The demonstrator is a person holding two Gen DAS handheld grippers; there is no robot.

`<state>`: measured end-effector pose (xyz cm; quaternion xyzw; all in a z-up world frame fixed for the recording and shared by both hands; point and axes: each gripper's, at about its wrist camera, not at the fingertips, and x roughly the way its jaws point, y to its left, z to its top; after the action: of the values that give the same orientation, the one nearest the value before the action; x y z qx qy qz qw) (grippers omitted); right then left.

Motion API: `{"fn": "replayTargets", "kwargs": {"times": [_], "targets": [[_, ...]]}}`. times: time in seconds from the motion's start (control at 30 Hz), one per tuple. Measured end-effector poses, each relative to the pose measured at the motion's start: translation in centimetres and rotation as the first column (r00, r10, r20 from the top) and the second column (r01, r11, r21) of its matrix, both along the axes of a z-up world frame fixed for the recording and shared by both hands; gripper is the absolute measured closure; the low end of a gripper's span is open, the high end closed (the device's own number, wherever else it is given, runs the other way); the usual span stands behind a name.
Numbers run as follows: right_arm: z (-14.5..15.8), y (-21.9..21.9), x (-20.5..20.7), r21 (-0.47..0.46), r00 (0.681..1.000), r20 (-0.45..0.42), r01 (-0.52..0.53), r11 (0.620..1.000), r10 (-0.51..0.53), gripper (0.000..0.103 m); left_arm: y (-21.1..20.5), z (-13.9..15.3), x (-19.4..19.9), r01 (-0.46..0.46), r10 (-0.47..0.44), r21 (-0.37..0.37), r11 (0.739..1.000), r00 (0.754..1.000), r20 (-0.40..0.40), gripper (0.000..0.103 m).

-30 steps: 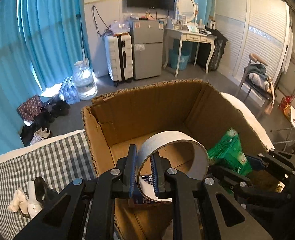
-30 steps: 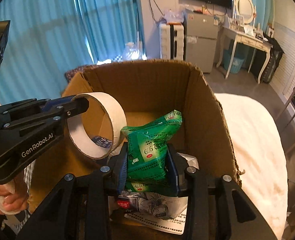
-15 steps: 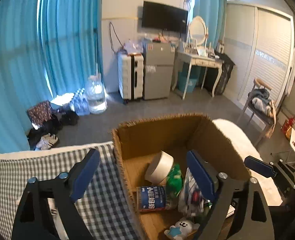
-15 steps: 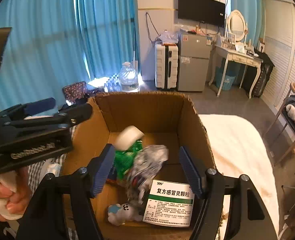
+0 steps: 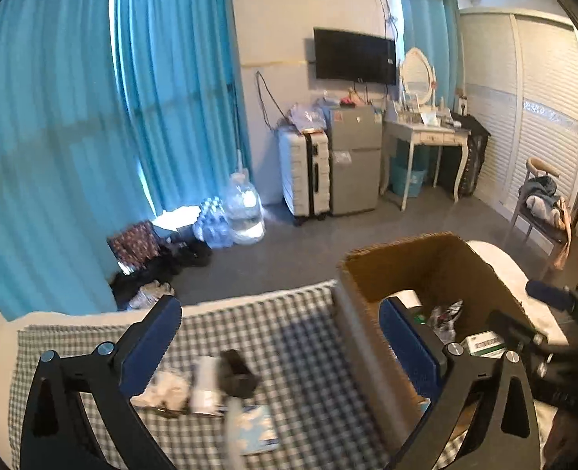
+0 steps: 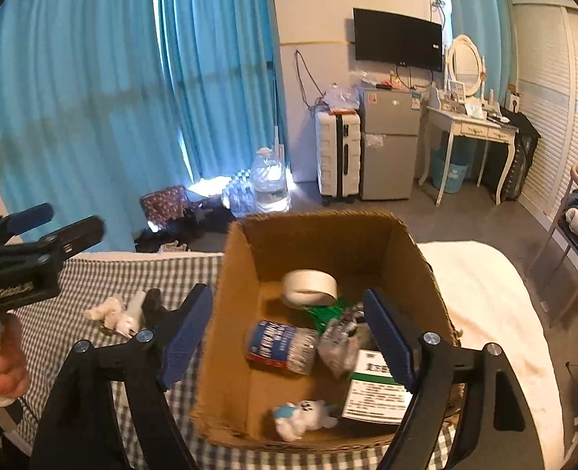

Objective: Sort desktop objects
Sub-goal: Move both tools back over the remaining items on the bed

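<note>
- Inside, the open brown cardboard box (image 6: 324,243) holds a white tape roll (image 6: 308,288), lying tilted beside a crumpled green packet (image 6: 322,311).
- Left gripper (image 5: 281,337) and right gripper (image 6: 289,331): jaws opening, nothing between.

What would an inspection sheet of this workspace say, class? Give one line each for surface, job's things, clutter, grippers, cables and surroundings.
Surface: checked cloth over a bed, partly blurred.
Job's things: cardboard box holds a tape roll, a blue-labelled pack, a green packet, a crumpled wrapper, a white leaflet and a small plush toy.
Clutter: several small items lie unsorted on the cloth, too blurred to name.
Grippers: left gripper wide, nothing between its jaws; right gripper opening over the box, nothing held.
Cables: cables hang on the far wall.
Surroundings: blue curtains, suitcase, small fridge, dressing table.
</note>
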<state>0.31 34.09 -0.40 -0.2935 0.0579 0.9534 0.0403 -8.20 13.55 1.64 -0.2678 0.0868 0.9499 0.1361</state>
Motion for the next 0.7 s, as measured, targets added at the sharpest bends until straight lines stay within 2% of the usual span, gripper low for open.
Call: {"fn": "replayTargets", "kwargs": {"times": [0.17,0.3,0.53,0.7], "targets": [[1.1,-2.8,-0.2,0.029,0.999,-0.044,0.003,1.0,-0.002,0.016,-4.7,0.6,1.5,-0.046,0.045,-0.018,0.999,0.998,-0.042,0.0],[1.2,-5.4,-0.8,-0.028,0.998,-0.052,-0.026,0.999,0.025,0.016,-8.5,0.8,2.1,-0.081,0.082,0.039,0.996,0.996,-0.025,0.0],[-0.1,-9.6,-2.3,-0.03,0.995,-0.01,-0.096,0.995,0.096,0.016,-13.4,-0.4,2.7,-0.176,0.179,0.058,0.983,0.983,-0.044,0.0],[-1.5,-11.2,-3.2,-0.056,0.993,-0.011,-0.115,0.992,0.114,0.016,-16.4,-2.0,2.4,-0.227,0.229,0.098,0.969,0.973,-0.018,0.0]]}}
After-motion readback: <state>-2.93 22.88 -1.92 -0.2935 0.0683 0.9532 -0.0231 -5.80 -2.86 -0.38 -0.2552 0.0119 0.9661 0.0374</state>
